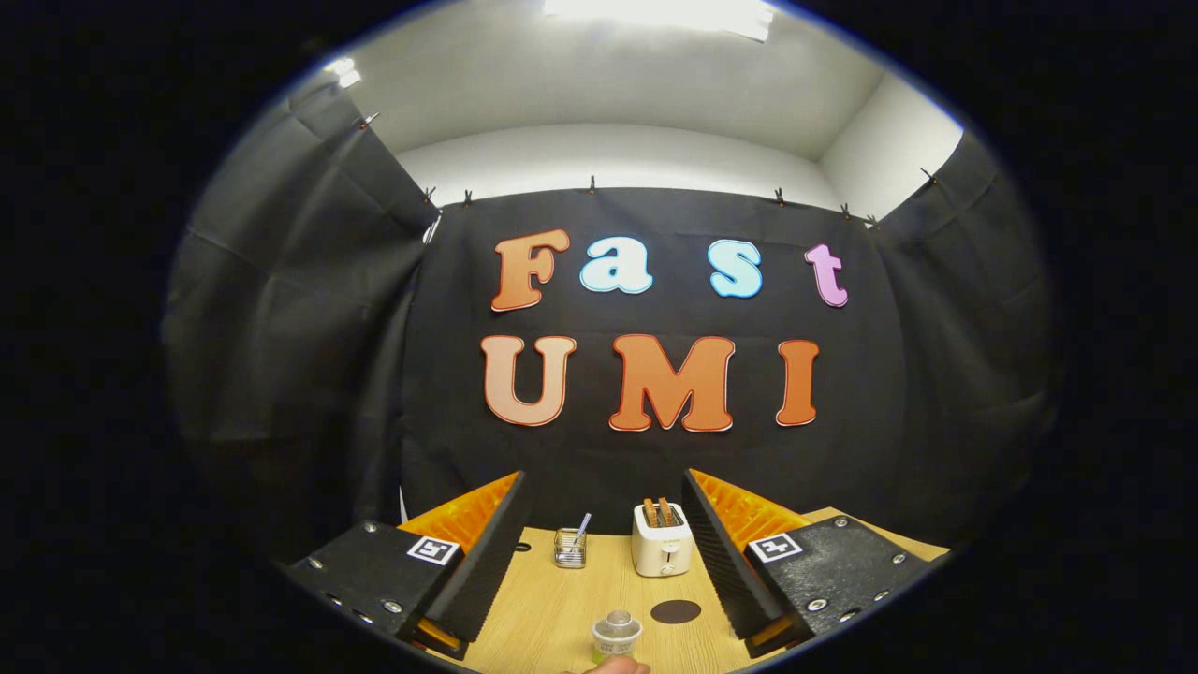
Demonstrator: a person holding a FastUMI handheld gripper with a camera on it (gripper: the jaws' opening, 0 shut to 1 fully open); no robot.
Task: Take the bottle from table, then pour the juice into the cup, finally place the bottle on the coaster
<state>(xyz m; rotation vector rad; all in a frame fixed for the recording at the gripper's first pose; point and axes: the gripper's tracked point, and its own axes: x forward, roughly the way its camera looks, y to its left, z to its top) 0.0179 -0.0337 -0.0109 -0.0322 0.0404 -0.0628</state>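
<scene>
My gripper [603, 475] is open and held high above the wooden table [562, 608], with nothing between its fingers. Low between the fingers, close to me, stands a small clear cup [616, 636] with a pale green band. Just nearer than the cup a rounded orange-tan top [618, 666] pokes into view; I cannot tell whether it is the bottle's cap. A dark round coaster [676, 611] lies flat on the table a little right of the cup, close to the right finger.
A white toaster [662, 541] with two slices in it stands at the back of the table. Left of it is a wire holder [569, 548] with a straw. The black booth cloth closes off the back and sides.
</scene>
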